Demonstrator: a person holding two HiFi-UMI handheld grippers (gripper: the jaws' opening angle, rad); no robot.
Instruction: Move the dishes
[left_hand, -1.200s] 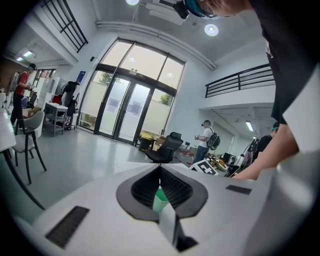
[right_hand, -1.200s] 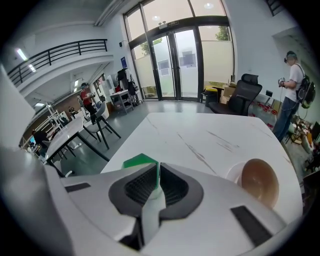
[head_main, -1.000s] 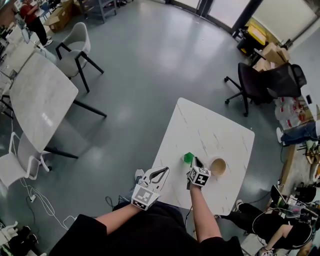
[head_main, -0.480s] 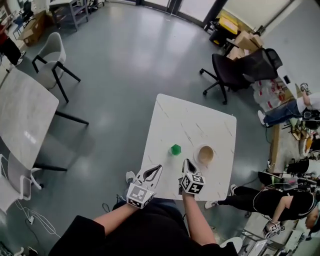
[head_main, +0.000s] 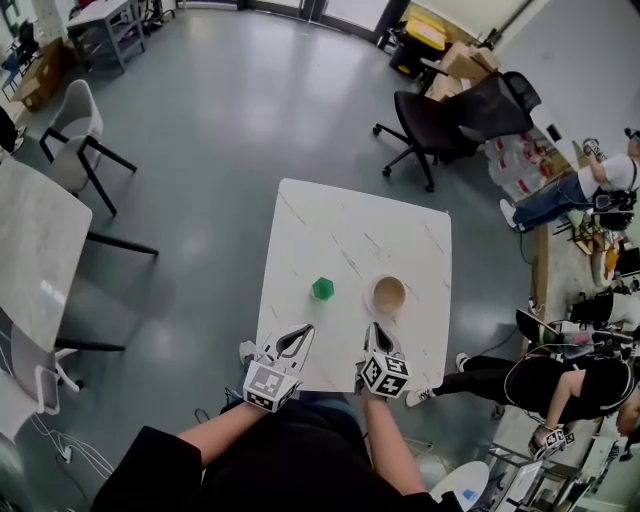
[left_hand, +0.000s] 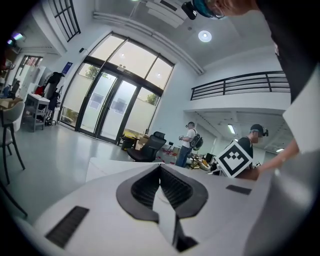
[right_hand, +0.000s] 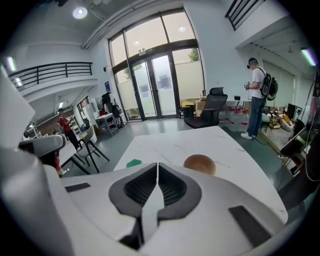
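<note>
You have two claws out at the near edge of the white desk (head_main: 350, 225), one in each hand. Your left claw (head_main: 304, 333) has its jaws pressed together with nothing between them, and it sits over the desk's near left corner. Your right claw (head_main: 373, 328) is pressed together as well and holds nothing.

The desk carries two things. One wooden bowl (head_main: 388, 295) stands just beyond the right claw's tips, clear of them. One small green block (head_main: 322, 289) lies to the bowl's left, near it but not touching, and farther up the desk than your left claw. In the right gripper view, the bowl shows just right of the closed jaws and the green block shows left of them.

Around you there is one black office chair (head_main: 445, 115) past the far side of the desk. A second, marbled desk (head_main: 30, 250) stands well apart on your left. At least two people are among the clutter on your right.
</note>
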